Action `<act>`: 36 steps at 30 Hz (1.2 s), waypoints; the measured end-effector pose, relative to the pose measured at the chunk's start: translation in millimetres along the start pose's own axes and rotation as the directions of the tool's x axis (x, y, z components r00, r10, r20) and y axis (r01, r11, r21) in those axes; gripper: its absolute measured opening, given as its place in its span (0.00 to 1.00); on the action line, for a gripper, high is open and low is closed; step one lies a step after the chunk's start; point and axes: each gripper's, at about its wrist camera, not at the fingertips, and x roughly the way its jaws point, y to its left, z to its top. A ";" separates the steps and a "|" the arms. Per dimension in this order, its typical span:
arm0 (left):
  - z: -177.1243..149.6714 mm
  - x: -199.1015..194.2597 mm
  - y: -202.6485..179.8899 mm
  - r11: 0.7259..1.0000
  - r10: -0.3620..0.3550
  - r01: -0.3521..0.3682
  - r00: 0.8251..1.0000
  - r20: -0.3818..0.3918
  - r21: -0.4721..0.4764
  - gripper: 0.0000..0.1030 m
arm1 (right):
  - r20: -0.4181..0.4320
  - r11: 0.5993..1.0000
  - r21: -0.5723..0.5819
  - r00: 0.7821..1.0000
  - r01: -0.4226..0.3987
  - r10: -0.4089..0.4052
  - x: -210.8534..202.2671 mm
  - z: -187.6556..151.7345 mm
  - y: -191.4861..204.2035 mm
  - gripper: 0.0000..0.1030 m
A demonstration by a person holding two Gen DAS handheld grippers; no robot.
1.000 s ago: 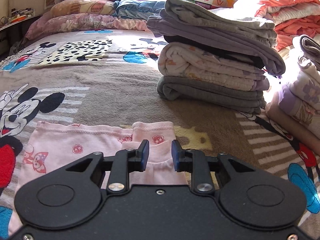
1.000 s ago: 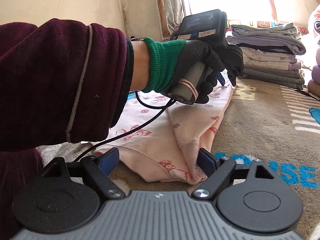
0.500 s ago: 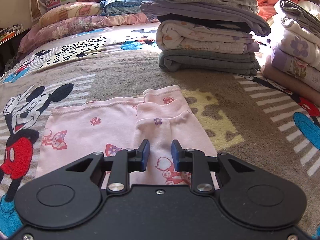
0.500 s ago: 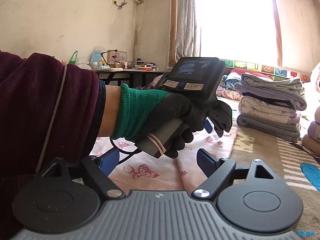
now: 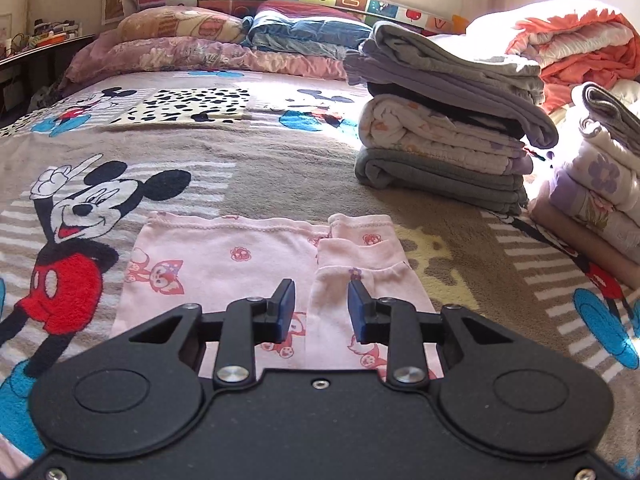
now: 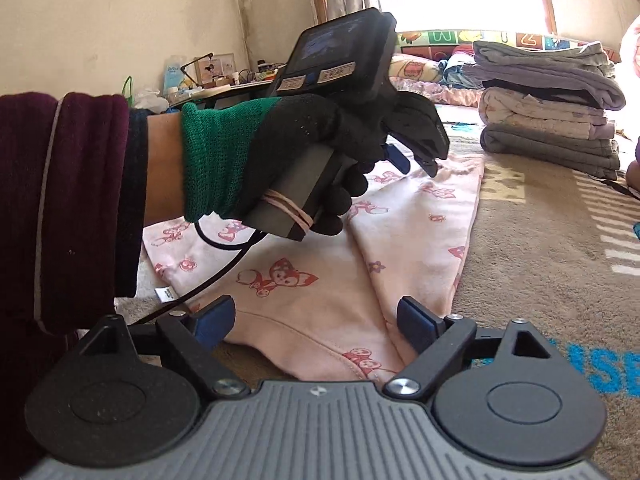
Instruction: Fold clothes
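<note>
On the cartoon-mouse bedspread point(image 5: 248, 168), in the left wrist view, a pink printed garment point(image 5: 224, 256) lies flat with one part folded over along its right side. The left gripper point(image 5: 321, 308) hangs just above the near end of that folded part, and its jaws are opening with a narrow gap between the blue pads; the cloth shows through the gap below them, but the pads do not press on it. Beyond the garment, to the right, stands a stack of folded clothes point(image 5: 440, 136), with a second pile point(image 5: 596, 192) at the right edge.

In the right wrist view, the pink printed garment point(image 6: 320, 276) spreads out ahead of the right gripper point(image 6: 316, 320), whose jaws stand wide apart with the garment's near hem lying beneath and between them, not pinched. Farther over the cloth, a gloved left hand point(image 6: 288, 148) holds the left gripper point(image 6: 416, 160) above the garment's far half, its tips clear of the fabric. The stack of folded clothes point(image 6: 548, 108) sits behind, on the right.
</note>
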 end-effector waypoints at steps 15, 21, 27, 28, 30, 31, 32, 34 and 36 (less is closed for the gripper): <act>-79.8 -162.0 116.8 0.801 0.026 0.025 0.997 0.077 -0.598 0.57 | 0.076 0.986 0.161 0.995 0.046 -0.059 -28.8 -6.3 -2.1 0.81; -104.6 -194.3 175.9 0.716 0.139 -0.035 0.986 0.094 -0.697 0.66 | 0.063 0.917 0.388 0.989 0.098 -0.132 -40.7 -13.2 -36.7 0.80; -142.4 -207.7 238.8 0.582 0.133 0.010 0.985 0.108 -0.813 0.65 | 0.063 0.828 0.557 0.991 0.066 -0.122 -62.1 -18.8 -61.9 0.81; -147.1 -207.7 248.0 0.555 0.112 0.038 0.986 0.120 -0.831 0.64 | 0.067 0.817 0.574 0.992 0.052 -0.110 -64.8 -20.0 -63.9 0.82; -152.4 -208.0 261.8 0.512 0.087 0.077 0.986 0.141 -0.855 0.58 | 0.071 0.799 0.601 0.993 0.031 -0.092 -66.6 -22.9 -65.8 0.84; -153.4 -208.0 267.2 0.498 0.082 0.088 0.986 0.148 -0.863 0.54 | 0.067 0.790 0.612 0.994 0.028 -0.087 -64.5 -25.0 -66.2 0.85; -153.0 -207.4 271.5 0.492 0.086 0.087 0.985 0.147 -0.866 0.49 | 0.058 0.784 0.621 0.995 0.029 -0.083 -60.8 -26.8 -66.0 0.85; -149.9 -204.3 280.3 0.485 0.092 0.087 0.984 0.149 -0.870 0.47 | 0.043 0.784 0.619 0.996 0.039 -0.083 -52.6 -29.0 -64.2 0.86; -145.6 -199.9 289.5 0.478 0.098 0.089 0.983 0.153 -0.874 0.46 | 0.039 0.799 0.600 0.995 0.049 -0.090 -45.6 -29.3 -60.2 0.89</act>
